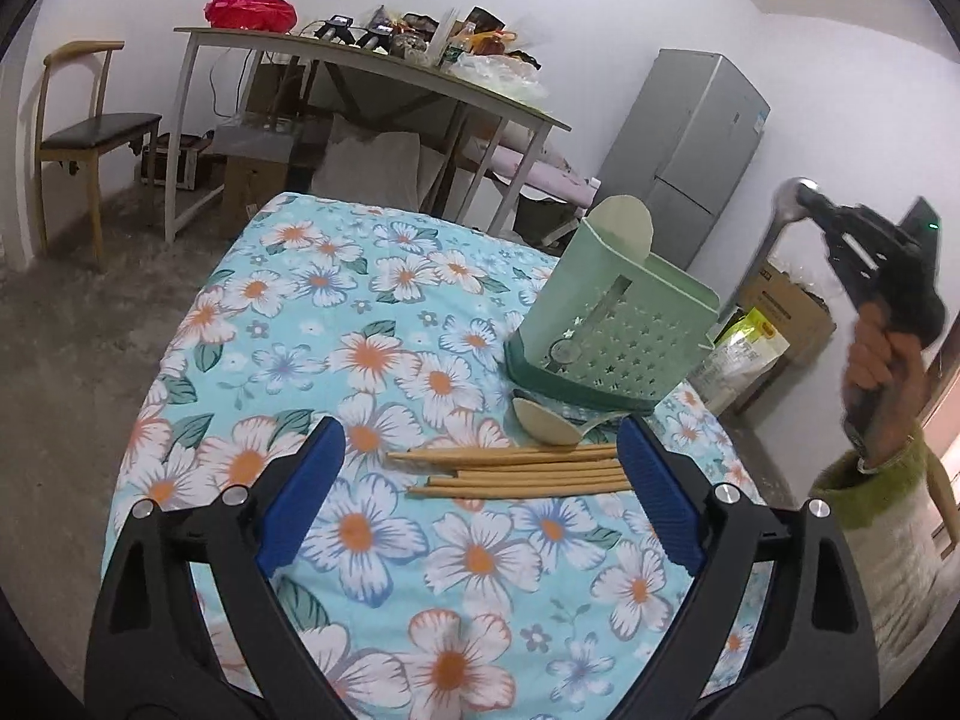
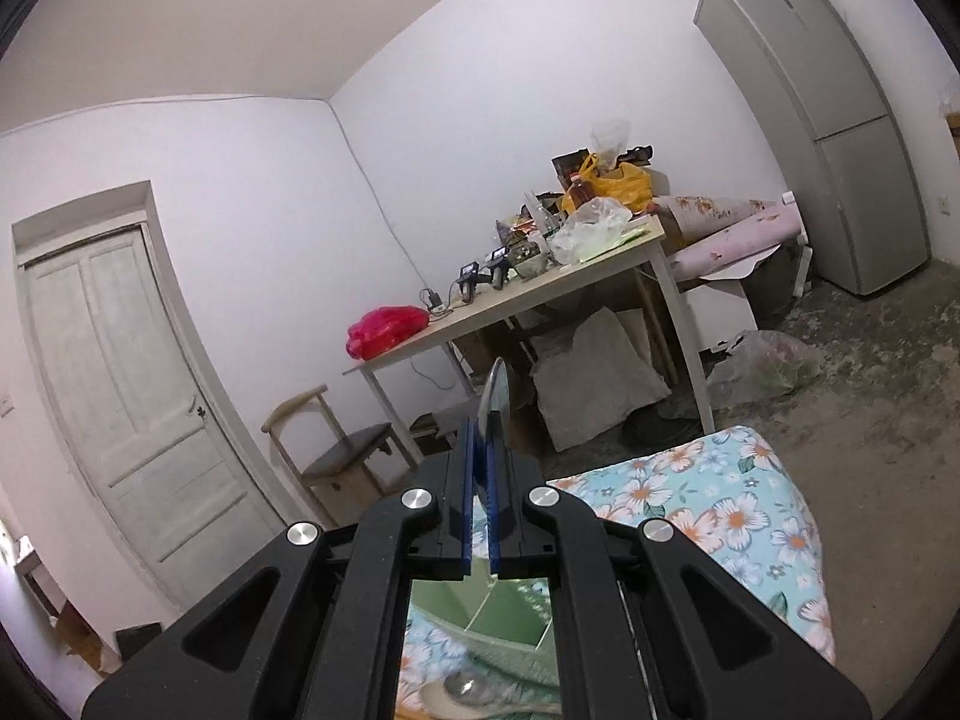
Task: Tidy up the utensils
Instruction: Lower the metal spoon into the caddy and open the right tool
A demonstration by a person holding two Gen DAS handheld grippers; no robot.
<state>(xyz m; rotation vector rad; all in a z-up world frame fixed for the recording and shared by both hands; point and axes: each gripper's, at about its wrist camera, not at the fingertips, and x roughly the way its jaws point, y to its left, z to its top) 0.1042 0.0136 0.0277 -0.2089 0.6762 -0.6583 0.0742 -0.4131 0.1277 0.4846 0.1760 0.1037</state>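
Observation:
A green perforated utensil holder [image 1: 612, 324] stands on the floral cloth at the right, with a metal utensil inside it. Several wooden chopsticks [image 1: 516, 471] and a cream spoon [image 1: 549, 420] lie in front of it. My left gripper [image 1: 480, 462] is open, its blue pads on either side of the chopsticks, just above the cloth. My right gripper [image 2: 480, 438] is shut on a metal spoon [image 2: 495, 387], held high above the holder [image 2: 510, 624]. In the left wrist view the right gripper [image 1: 810, 198] holds the metal spoon [image 1: 786, 204] up at the far right.
The floral-covered table [image 1: 336, 324] drops off to bare concrete floor on all sides. A cluttered grey table [image 1: 372, 60], a chair [image 1: 90, 132], a fridge [image 1: 690, 168] and boxes [image 1: 786, 312] stand behind. A door [image 2: 120, 396] is at the left.

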